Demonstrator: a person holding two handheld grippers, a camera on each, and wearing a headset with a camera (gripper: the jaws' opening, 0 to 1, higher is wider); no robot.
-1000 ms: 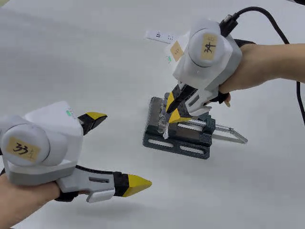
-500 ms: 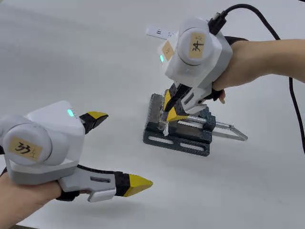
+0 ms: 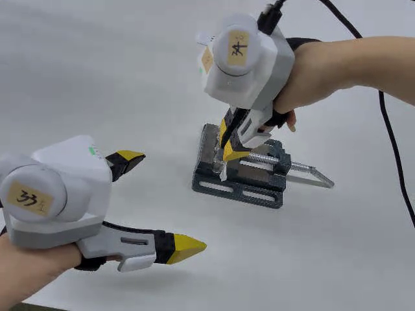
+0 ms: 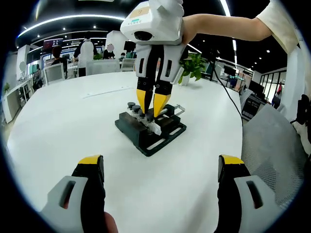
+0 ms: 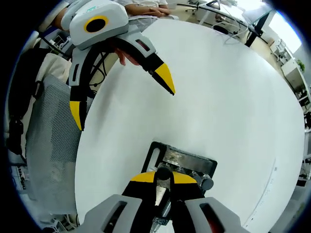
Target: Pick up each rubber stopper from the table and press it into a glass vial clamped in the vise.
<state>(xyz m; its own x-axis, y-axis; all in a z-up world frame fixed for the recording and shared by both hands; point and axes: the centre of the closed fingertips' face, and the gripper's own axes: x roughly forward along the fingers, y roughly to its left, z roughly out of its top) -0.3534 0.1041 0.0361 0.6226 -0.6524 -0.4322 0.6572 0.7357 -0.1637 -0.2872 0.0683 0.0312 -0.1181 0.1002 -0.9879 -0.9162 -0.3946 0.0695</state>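
Left gripper (image 3: 162, 201) nearest: jaws wide apart, empty, hovering over the table (image 3: 97, 78). Ahead of it, the right gripper (image 3: 226, 144) points down over the vise (image 3: 237, 189), jaws almost closed, pinching a rubber stopper (image 5: 164, 173) on top of a clamped vial (image 3: 222, 170). This looks like the press-in step. Next: push straight down, then let go. Neighbouring stoppered vials (image 5: 206, 182) sit just beside the tips.

Handwritten "33" label (image 3: 29, 197) on left gripper (image 3: 163, 201), "34" label (image 3: 238, 46) on right gripper (image 3: 225, 144)
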